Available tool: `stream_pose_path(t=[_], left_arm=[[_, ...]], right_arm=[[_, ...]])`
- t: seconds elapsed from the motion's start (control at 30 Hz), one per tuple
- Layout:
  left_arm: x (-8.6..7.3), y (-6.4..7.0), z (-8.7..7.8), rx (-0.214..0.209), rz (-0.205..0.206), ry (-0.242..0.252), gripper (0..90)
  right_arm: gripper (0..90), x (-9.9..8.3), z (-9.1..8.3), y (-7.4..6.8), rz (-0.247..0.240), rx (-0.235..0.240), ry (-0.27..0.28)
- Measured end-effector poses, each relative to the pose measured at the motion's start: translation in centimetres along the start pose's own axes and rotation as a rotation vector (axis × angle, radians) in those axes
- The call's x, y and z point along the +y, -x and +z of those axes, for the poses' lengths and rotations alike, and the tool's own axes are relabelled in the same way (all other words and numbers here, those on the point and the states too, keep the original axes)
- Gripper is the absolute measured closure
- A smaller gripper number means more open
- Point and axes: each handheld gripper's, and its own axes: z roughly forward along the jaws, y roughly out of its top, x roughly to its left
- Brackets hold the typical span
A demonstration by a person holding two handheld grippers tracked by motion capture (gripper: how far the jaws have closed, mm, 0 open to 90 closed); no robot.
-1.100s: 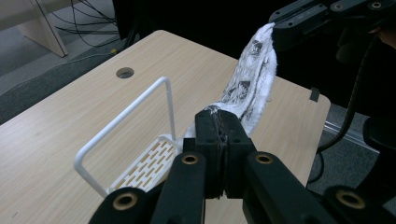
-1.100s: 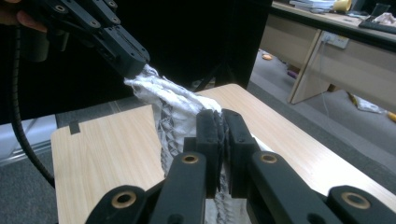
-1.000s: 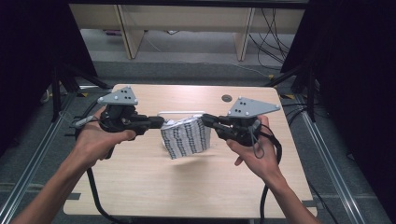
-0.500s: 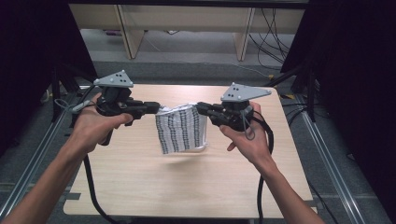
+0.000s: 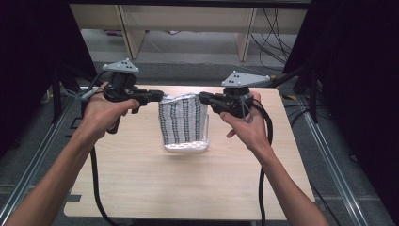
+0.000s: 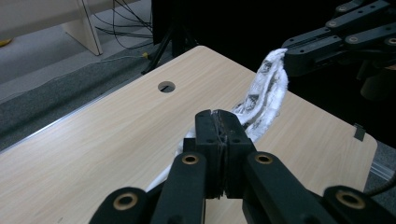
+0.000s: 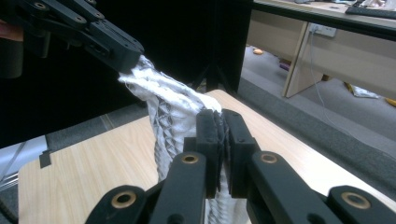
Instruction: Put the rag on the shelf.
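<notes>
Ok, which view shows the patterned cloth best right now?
The high view: the whole patterned cloth hangs between the left gripper and right gripper, its lower edge near the table. Each gripper view shows just the bunched top edge clamped in its jaws.

My left gripper (image 5: 157, 96) holds the cloth's (image 5: 182, 123) left top corner, my right gripper (image 5: 203, 98) its right top corner. The cloth hangs between them over the middle of the table (image 5: 141, 183), its lower edge resting on the tabletop.
</notes>
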Motion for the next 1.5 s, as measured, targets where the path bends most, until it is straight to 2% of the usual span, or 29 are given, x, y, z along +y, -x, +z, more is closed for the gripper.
stream_pose_path(t=[0.13, 0.17, 0.23, 0.3, 0.33, 0.4, 0.47, 0.53, 0.57, 0.6, 0.7, 0.77, 0.83, 0.97, 1.07, 1.1, 1.17, 1.2, 1.27, 1.4, 1.43, 1.5], left_arm=[[0.6, -0.7, 0.3, 0.013, -0.013, 0.003, 88.0], [0.7, -0.8, 0.3, 0.016, -0.017, 0.007, 87.9], [1.0, -1.1, 0.5, 0.024, -0.027, 0.011, 88.0], [1.3, -1.7, 0.7, 0.031, -0.05, 0.034, 88.0], [1.4, -2.0, 1.1, 0.038, -0.061, 0.036, 88.0], [1.6, -2.7, 1.8, 0.05, -0.078, 0.036, 88.0], [1.6, -3.4, 2.5, 0.057, -0.103, 0.049, 88.0], [1.5, -3.9, 3.2, 0.059, -0.121, 0.051, 88.0], [1.5, -4.1, 3.5, 0.063, -0.129, 0.051, 87.9], [1.5, -4.4, 3.9, 0.065, -0.138, 0.052, 88.0], [1.4, -5.0, 4.8, 0.072, -0.161, 0.058, 87.9], [1.3, -5.6, 5.5, 0.075, -0.176, 0.061, 87.9], [1.0, -6.2, 6.2, 0.089, -0.192, 0.055, 87.9], [0.6, -7.1, 7.4, 0.11, -0.219, 0.047, 87.8], [0.1, -7.6, 8.3, 0.114, -0.238, 0.023, 87.8], [-0.1, -7.8, 8.5, 0.115, -0.232, 0.006, 87.7], [-0.5, -8.0, 9.0, 0.115, -0.249, -0.002, 87.5], [-0.6, -8.1, 9.3, 0.113, -0.261, 0.002, 87.4], [-1.2, -8.4, 9.8, 0.115, -0.262, -0.026, 86.8], [-2.1, -8.7, 10.6, 0.11, -0.289, -0.043, 83.1], [-2.3, -8.9, 10.7, 0.113, -0.277, -0.054, 83.1], [-2.6, -9.1, 11.0, 0.12, -0.284, -0.063, 80.8]], right_arm=[[87.2, 0.5, 0.5, 0.6, 0.023, -0.012, -0.01], [87.2, 0.7, 0.8, 0.8, 0.006, -0.02, -0.005], [87.2, 1.1, 1.3, 1.2, 0.029, -0.026, -0.013], [87.2, 1.3, 1.6, 1.4, 0.025, -0.028, -0.015], [87.2, 1.5, 1.7, 1.7, 0.008, -0.036, -0.015], [87.1, 1.7, 2.3, 2.2, 0.029, -0.04, -0.03], [87.1, 1.8, 3.0, 2.8, 0.028, -0.051, -0.034], [87.1, 1.8, 3.6, 3.6, 0.059, -0.075, -0.043], [87.0, 1.7, 3.9, 4.0, 0.049, -0.083, -0.039], [87.0, 1.5, 4.6, 4.7, 0.086, -0.081, -0.037], [86.8, 1.4, 5.2, 5.3, 0.094, -0.078, -0.035], [86.6, 1.2, 5.8, 5.7, 0.098, -0.092, -0.046], [86.5, 1.1, 6.3, 6.2, 0.09, -0.097, -0.055], [86.0, 0.6, 7.6, 6.9, 0.133, -0.115, -0.086], [85.8, 0.2, 8.3, 7.3, 0.163, -0.129, -0.116], [85.8, 0.0, 8.6, 7.5, 0.16, -0.13, -0.119], [85.4, -0.4, 9.1, 7.8, 0.161, -0.139, -0.134], [85.2, -0.5, 9.3, 7.8, 0.181, -0.14, -0.148], [84.3, -1.2, 9.9, 8.1, 0.194, -0.147, -0.163], [81.7, -1.8, 10.5, 8.3, 0.203, -0.149, -0.188], [81.3, -1.9, 10.6, 8.4, 0.188, -0.151, -0.196], [79.9, -2.1, 10.9, 8.5, 0.202, -0.165, -0.198]])
